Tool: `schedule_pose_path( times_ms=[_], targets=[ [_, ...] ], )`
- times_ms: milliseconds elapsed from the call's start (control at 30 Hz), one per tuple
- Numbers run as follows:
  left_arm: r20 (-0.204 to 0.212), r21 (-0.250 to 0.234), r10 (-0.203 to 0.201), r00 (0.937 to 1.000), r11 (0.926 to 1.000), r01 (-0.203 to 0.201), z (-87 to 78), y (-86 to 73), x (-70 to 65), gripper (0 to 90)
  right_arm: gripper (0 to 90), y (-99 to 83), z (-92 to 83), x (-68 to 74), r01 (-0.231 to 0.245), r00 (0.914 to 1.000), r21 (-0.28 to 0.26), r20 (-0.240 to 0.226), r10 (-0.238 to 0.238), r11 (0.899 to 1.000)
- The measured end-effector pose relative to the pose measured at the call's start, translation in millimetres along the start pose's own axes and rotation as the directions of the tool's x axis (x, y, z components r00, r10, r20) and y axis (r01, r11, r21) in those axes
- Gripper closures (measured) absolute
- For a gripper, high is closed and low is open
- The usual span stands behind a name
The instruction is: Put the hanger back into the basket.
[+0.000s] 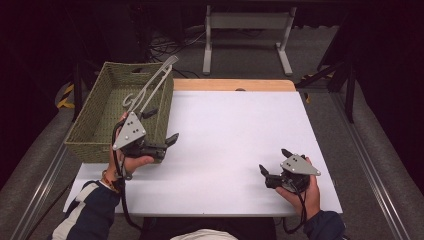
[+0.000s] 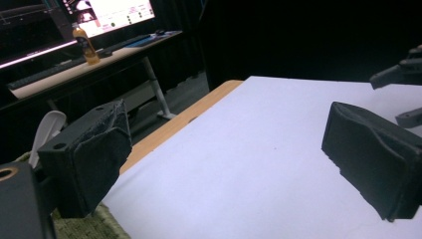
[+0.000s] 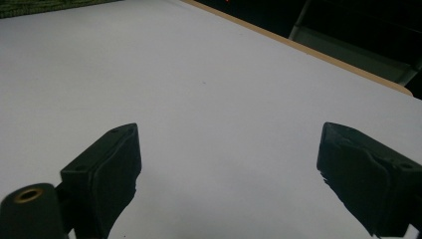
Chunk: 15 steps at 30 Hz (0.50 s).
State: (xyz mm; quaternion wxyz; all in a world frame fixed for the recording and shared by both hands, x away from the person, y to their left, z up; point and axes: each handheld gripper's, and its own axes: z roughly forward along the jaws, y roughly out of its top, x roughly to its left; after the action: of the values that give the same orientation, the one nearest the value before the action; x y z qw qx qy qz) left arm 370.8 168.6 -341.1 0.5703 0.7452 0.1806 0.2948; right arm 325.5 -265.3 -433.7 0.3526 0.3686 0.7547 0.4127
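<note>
A green woven basket (image 1: 97, 117) stands at the table's left edge. Long metal tongs (image 1: 152, 87) lean inside it, handles up over the far right rim, beside a pale curved utensil (image 2: 47, 132). My left gripper (image 1: 161, 126) hovers at the basket's near right corner, jaws wide apart with nothing between them (image 2: 231, 164). My right gripper (image 1: 274, 161) rests low at the table's front right, also open and holding nothing (image 3: 239, 184). Its dark jaw tips point left toward the middle of the table.
A white sheet (image 1: 235, 135) covers the table, with a wooden strip (image 1: 235, 84) along the far edge. Behind the table stands a grey desk frame (image 1: 247, 30). A side desk holds a lit monitor and an orange bottle (image 2: 85, 46).
</note>
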Motion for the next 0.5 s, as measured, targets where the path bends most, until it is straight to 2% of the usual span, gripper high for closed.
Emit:
schedule_pose_path(
  times_ms=[133,167,200,233,333,400,467,500],
  targets=[
    [0.029,-0.004,0.011,0.9995,0.9999,-0.01,-2.3,-4.5,-11.0,7.1,11.0,0.7,-0.7,-0.6,-0.007,1.0,-0.008,0.001,0.007,1.0],
    [0.026,-0.003,0.018,0.9995,0.9998,-0.018,-2.4,-5.6,-13.2,7.0,11.0,1.1,-0.8,-0.6,-0.009,1.0,-0.012,0.001,0.009,1.0],
    [0.033,-0.003,0.012,0.9994,0.9999,-0.012,-2.5,-7.8,-16.4,7.0,11.0,1.3,-0.9,-0.5,-0.008,1.0,-0.014,0.001,0.008,1.0],
    [0.06,0.0,-0.002,0.9982,1.0,0.002,-2.3,-10.0,-17.7,7.3,11.0,1.8,-1.0,-0.3,-0.005,1.0,-0.016,0.004,0.005,1.0],
    [0.081,0.019,-0.012,0.9966,0.9998,0.01,-2.6,-17.3,-23.4,7.5,10.8,2.2,-1.2,-0.2,0.003,1.0,-0.02,0.006,-0.003,1.0],
    [0.077,0.027,-0.003,0.997,0.9996,0.001,-4.3,-22.4,-27.1,7.4,10.7,2.2,-0.7,-0.7,0.0,1.0,-0.022,0.004,0.0,1.0],
    [0.089,0.038,-0.009,0.996,0.9992,0.005,-6.1,-27.8,-28.7,7.5,10.5,2.3,-0.1,-1.0,0.002,1.0,-0.023,0.004,-0.002,1.0],
    [0.081,0.041,-0.011,0.9966,0.9991,0.008,-7.0,-30.9,-29.8,7.5,10.4,2.6,-0.2,-1.0,0.003,1.0,-0.026,0.001,-0.003,1.0]
  ],
)
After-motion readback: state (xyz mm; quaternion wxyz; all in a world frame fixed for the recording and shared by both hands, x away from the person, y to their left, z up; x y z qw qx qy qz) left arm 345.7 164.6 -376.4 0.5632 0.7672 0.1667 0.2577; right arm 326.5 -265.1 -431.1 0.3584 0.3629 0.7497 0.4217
